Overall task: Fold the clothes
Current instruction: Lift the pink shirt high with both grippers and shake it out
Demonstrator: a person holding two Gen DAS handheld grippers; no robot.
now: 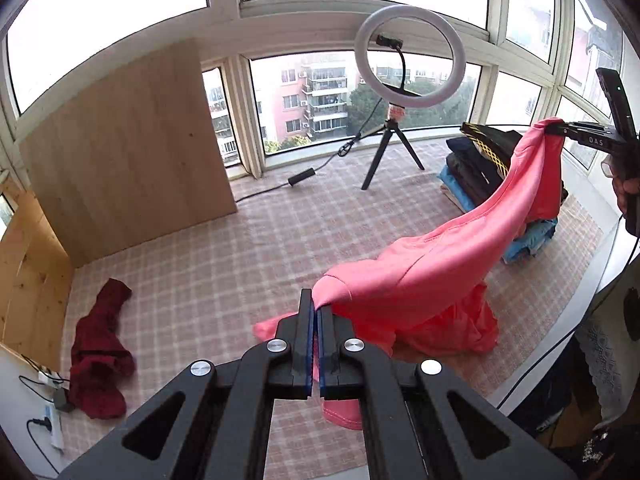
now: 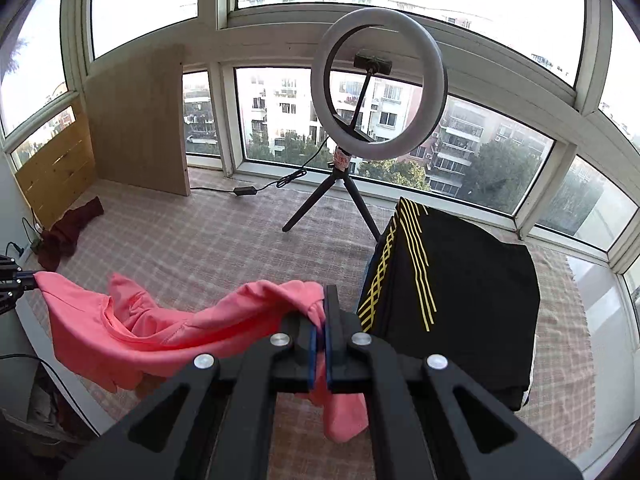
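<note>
Clamped shut on a pinch of cloth, the left tool (image 1: 316,312) holds one edge of the pink shirt (image 1: 420,276), while the right tool (image 2: 322,320) grips another edge near the stack of folded clothes (image 2: 452,300) at 2 o'clock. Between them the shirt sags, its lower part trailing on the checked mat (image 1: 224,256). It looks light, soft and floppy, so gripping near the shoulder seams should serve best.

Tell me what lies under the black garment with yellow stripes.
Under the black garment with yellow stripes, the left wrist view shows more folded clothes, dark ones above blue ones at the bottom. The pink garment covers the stack's near side.
</note>
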